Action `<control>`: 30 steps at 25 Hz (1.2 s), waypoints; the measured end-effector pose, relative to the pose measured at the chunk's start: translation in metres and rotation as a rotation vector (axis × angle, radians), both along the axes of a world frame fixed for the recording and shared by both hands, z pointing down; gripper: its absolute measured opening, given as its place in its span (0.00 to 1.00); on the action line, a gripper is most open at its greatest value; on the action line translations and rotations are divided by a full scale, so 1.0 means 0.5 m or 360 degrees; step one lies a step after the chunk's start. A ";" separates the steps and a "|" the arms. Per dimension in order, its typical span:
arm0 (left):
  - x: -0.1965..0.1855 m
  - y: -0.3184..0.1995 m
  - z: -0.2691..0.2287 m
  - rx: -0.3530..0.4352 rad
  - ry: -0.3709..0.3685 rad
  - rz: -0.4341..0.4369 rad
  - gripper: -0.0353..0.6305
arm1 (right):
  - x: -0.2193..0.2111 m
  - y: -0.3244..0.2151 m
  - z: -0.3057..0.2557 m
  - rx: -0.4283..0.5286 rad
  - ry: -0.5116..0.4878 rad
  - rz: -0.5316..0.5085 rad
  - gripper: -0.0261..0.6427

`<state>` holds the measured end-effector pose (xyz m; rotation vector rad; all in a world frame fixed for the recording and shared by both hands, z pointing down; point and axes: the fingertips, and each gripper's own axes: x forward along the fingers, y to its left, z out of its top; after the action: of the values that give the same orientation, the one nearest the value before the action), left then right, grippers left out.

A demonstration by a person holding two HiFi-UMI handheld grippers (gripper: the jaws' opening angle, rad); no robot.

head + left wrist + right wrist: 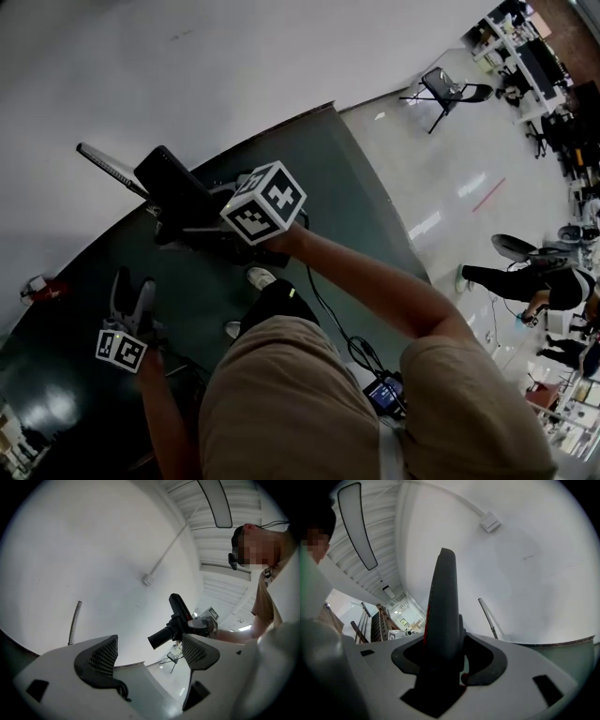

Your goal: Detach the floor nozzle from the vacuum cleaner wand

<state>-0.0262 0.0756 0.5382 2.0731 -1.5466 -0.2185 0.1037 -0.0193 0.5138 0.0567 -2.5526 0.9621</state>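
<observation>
The right gripper (450, 660) has its fingers clenched on the black plastic floor nozzle with a red edge (443, 611) and holds it lifted above the dark green floor mat (309, 169). The left gripper (150, 652) hangs low beside the person, well apart from the nozzle. Its fingers (104, 654) are released and nothing is between them.

In the left gripper view the short round neck of the nozzle ends free, with no tube joined to it. So I judge that the separation is already made, and the next move calls for laying the nozzle down gently and letting it go.

The wand itself I cannot find with certainty. A thin grey bar (108, 167) stands near the white wall, but it is too slim and far to name. In the head view the marker cube covers the grip.
</observation>
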 end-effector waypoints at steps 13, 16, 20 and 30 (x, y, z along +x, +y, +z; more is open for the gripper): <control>-0.102 0.089 0.035 0.0017 -0.0038 -0.0186 0.71 | 0.032 0.011 0.065 -0.0100 -0.0150 0.0315 0.38; -0.136 0.117 0.067 -0.0021 -0.0018 -0.0221 0.71 | 0.012 0.036 0.097 -0.0098 -0.0130 0.0340 0.38; -0.150 0.141 0.101 -0.0076 0.0008 -0.0262 0.71 | 0.004 0.054 0.128 -0.0133 -0.0121 0.0379 0.38; -0.187 0.170 0.183 -0.0184 0.0148 -0.0401 0.65 | -0.032 0.050 0.215 -0.0137 -0.0045 0.0386 0.38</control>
<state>-0.1196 0.1608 0.6296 1.7536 -1.7186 -0.3052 0.0877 0.0056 0.6213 0.3371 -2.5677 1.1682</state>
